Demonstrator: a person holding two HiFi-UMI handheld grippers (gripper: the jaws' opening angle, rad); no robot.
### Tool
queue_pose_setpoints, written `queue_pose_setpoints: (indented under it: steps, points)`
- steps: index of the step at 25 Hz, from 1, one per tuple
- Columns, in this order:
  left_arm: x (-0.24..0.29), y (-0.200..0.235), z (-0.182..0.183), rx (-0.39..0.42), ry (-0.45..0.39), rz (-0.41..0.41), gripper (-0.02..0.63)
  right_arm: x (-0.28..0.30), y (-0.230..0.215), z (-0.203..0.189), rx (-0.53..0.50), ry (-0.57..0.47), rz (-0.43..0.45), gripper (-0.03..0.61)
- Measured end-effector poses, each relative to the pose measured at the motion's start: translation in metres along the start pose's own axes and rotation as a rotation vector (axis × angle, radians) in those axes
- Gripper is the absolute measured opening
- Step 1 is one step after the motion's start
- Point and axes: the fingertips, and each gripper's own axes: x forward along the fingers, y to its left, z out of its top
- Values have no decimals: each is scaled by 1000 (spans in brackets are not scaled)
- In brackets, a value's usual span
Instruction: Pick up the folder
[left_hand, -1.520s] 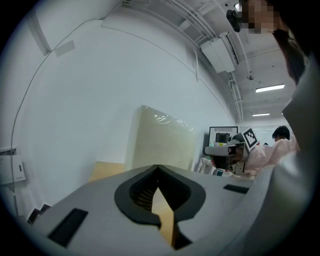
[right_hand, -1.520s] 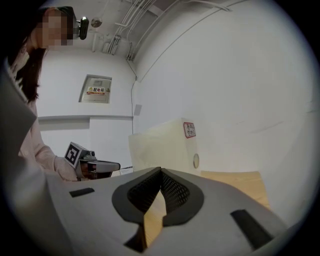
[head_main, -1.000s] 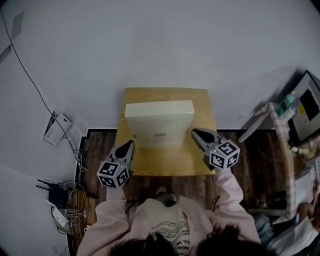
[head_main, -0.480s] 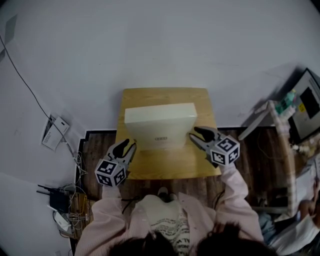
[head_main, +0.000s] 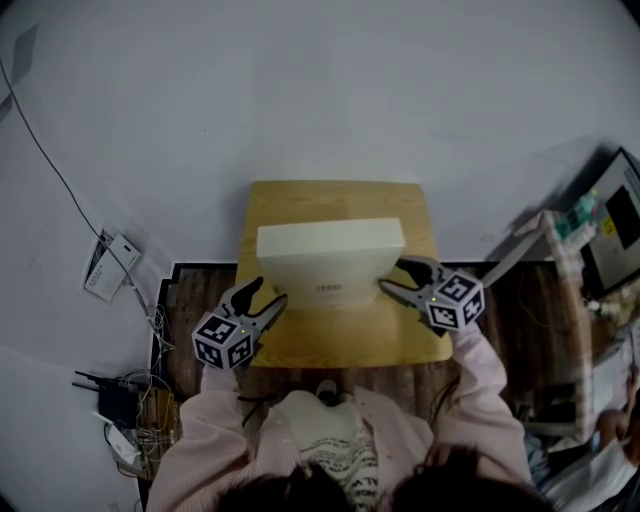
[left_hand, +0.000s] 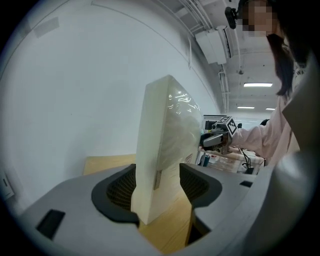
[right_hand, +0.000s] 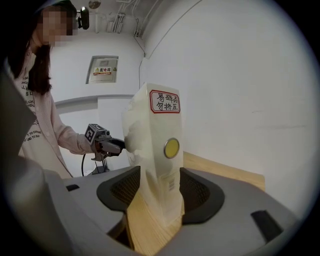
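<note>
A thick white box folder (head_main: 325, 262) stands on edge on a small wooden table (head_main: 330, 335), its labelled spine toward me. My left gripper (head_main: 258, 300) is at its near left corner with jaws opening. In the left gripper view the folder's end (left_hand: 165, 130) stands between the pads (left_hand: 120, 187), with a gap on the right side. My right gripper (head_main: 400, 282) is at the near right corner, jaws also opening. In the right gripper view the folder's end (right_hand: 160, 150), with a red-framed label and yellow dot, sits between the pads (right_hand: 197, 187) without being pressed.
The table stands against a white wall. On the floor at the left lie cables and a router (head_main: 120, 395), and a small box (head_main: 108, 258). A bench with equipment (head_main: 610, 230) is at the right. The person's body is close to the table's near edge.
Both grippers went from shut to open. They edged forward and down, so their jaws now straddle the folder's two near corners. The folder stays standing on the table.
</note>
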Motion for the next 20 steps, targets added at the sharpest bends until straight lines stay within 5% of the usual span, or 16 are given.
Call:
queue_pose_setpoints:
  steps: [9, 20]
  points:
    - [16, 7, -7, -15, 53, -80, 360, 13, -2, -6, -21, 61, 66, 307]
    - [28, 4, -7, -18, 79, -187, 390, 28, -4, -9, -39, 105, 127, 347]
